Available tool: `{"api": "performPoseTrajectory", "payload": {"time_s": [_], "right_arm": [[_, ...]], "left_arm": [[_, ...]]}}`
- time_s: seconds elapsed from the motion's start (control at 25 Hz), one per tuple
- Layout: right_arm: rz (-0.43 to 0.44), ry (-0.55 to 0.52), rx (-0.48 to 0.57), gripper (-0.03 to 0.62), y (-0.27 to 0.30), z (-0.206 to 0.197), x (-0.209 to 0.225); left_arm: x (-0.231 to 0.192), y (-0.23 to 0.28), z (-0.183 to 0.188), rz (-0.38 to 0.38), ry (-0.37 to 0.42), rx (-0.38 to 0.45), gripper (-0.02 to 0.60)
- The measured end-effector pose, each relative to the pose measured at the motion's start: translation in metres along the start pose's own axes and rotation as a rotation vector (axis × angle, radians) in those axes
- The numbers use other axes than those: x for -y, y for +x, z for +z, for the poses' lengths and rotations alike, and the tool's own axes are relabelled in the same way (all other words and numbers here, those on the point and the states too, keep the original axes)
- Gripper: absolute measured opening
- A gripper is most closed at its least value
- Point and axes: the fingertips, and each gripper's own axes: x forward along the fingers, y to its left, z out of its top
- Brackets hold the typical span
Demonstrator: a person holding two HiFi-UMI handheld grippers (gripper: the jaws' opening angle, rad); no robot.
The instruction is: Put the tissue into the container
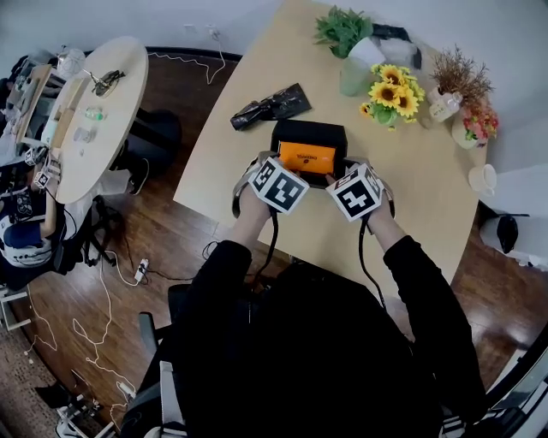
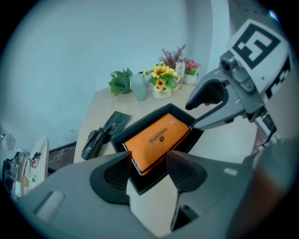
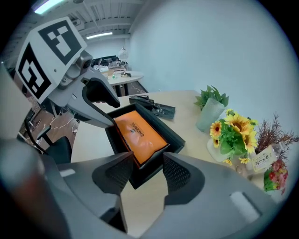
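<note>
Overhead at a pale wooden table [image 1: 428,162], dark sleeves [image 1: 214,282] reaching in from below, a gripper in each hand. Off to the left, across dark floor [image 1: 163,214], a second, round table [image 1: 103,128] strewn with clutter too small to tell.

Left gripper [image 2: 148,161] and right gripper [image 3: 148,161] side by side near the table's front edge, both angled steeply down over a black container [image 1: 291,130]. Jaws of both spread apart, pinching nothing, no pad pressing on anything. Tips close above the container's near rim; contact with that rim not clear from any view.

Inside the container, lying flat: the tissue [image 1: 308,156], an orange pack with its printed face up, filling most of the tray. Near end of the pack showing through the gap of each pair of jaws.

Just beyond the container, to its left, a crumpled black bag [image 1: 270,105] on the tabletop. Farther back, along the far side: a leafy plant [image 1: 341,26], a frosted glass [image 1: 353,77], a bunch of sunflowers [image 1: 392,92], then dried stems in a small white vase [image 1: 447,104], pink blooms [image 1: 479,120] just beside it. Alone at the right edge, well apart from the container, a white cup [image 1: 484,178].
</note>
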Motion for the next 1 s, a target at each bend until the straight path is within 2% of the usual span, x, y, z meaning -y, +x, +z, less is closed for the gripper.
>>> {"api": "performPoseTrajectory", "payload": {"time_s": [0.2, 0.32, 0.4, 0.52, 0.76, 0.92, 1.0], "right_arm": [[-0.006, 0.013, 0.123, 0.186, -0.032, 0.011, -0.002], [-0.014, 0.036, 0.230, 0.177, -0.063, 0.015, -0.003], [-0.028, 0.060, 0.304, 0.176, -0.086, 0.014, 0.000], [-0.062, 0.112, 0.379, 0.172, -0.120, 0.002, 0.008], [-0.150, 0.250, 0.469, 0.172, -0.188, -0.042, 0.035], [-0.205, 0.329, 0.526, 0.169, -0.227, -0.072, 0.044], [-0.233, 0.365, 0.559, 0.169, -0.245, -0.086, 0.045]], "left_arm": [[0.010, -0.038, 0.030, 0.045, -0.025, 0.205, 0.202], [0.027, -0.072, 0.045, 0.028, -0.045, 0.350, 0.192], [0.040, -0.092, 0.049, 0.020, -0.060, 0.418, 0.190], [0.056, -0.117, 0.046, 0.023, -0.084, 0.467, 0.181], [0.084, -0.156, 0.037, 0.031, -0.059, 0.518, 0.158], [0.105, -0.176, 0.046, 0.006, -0.116, 0.635, 0.106], [0.120, -0.186, 0.062, -0.005, -0.099, 0.703, 0.100]]}}
